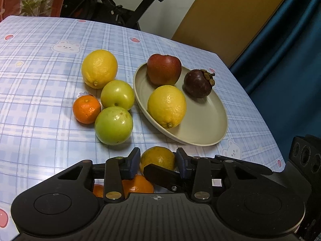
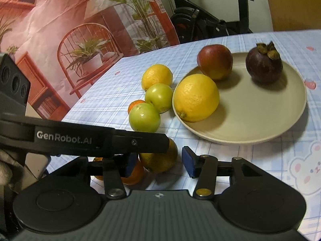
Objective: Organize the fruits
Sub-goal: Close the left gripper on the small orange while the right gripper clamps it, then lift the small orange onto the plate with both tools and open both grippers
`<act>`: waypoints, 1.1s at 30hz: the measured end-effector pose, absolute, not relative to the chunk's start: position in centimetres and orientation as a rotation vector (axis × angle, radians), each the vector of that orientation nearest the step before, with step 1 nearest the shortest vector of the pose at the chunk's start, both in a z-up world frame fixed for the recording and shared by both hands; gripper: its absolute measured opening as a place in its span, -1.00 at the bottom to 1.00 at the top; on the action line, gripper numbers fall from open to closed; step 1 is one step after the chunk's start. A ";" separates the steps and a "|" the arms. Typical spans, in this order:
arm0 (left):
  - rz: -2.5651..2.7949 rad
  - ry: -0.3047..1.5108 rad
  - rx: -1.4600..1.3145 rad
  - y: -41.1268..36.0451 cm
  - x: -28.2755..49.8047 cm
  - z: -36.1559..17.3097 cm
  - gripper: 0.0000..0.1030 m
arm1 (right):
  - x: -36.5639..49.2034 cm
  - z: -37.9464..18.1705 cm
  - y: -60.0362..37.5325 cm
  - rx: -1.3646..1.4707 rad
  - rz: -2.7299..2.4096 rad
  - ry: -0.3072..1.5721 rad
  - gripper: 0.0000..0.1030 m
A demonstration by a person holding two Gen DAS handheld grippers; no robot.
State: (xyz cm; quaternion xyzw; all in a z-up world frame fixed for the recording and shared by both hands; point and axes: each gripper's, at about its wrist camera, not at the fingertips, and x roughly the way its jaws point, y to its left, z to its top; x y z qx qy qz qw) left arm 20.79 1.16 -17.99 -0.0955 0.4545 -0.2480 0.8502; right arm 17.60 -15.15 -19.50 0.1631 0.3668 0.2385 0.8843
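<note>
In the left wrist view, the plate point(image 1: 202, 132) is taken as the landmark: three fruits are already held on it, namely a red apple point(image 1: 164, 69), a mangosteen point(image 1: 198, 83) and a lemon point(image 1: 167, 106). Left of the plate, on the desk point(image 1: 40, 76), a second lemon point(image 1: 99, 68), two green fruits point(image 1: 117, 94) point(image 1: 113, 125) and a mandarin point(image 1: 86, 110) are left unsorted. The left tongs point(image 1: 158, 161) are seen apart, straddling a yellow-orange citrus point(image 1: 157, 158) just in front of the plate; contact cannot be confirmed. Further orange fruit point(image 1: 137, 185) is partly hidden beneath. The task is judged under half done. In the right wrist view, the right tongs point(image 2: 160, 162) are likewise apart and empty, near the same citrus. "GenRobot.AI" is printed on the other tool's finger point(image 2: 64, 138). No fruit labels are visible.
</note>
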 end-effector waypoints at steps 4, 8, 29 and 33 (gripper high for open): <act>-0.525 0.950 -0.190 0.9 20.7 -18.0 -0.20 | 17.5 -19.3 -15.1 0.348 0.497 0.763 -0.09; -0.527 0.925 -0.174 0.9 20.4 -17.6 -0.20 | 17.1 -19.0 -14.9 0.328 0.489 0.742 -0.10; -0.612 0.815 -0.064 -2.5 20.9 -14.2 -0.20 | 16.4 -16.8 -17.6 0.387 0.424 0.608 -0.10; -0.638 0.830 -0.073 -3.8 22.0 -14.0 -0.21 | 16.7 -16.6 -18.5 0.400 0.384 0.591 -0.10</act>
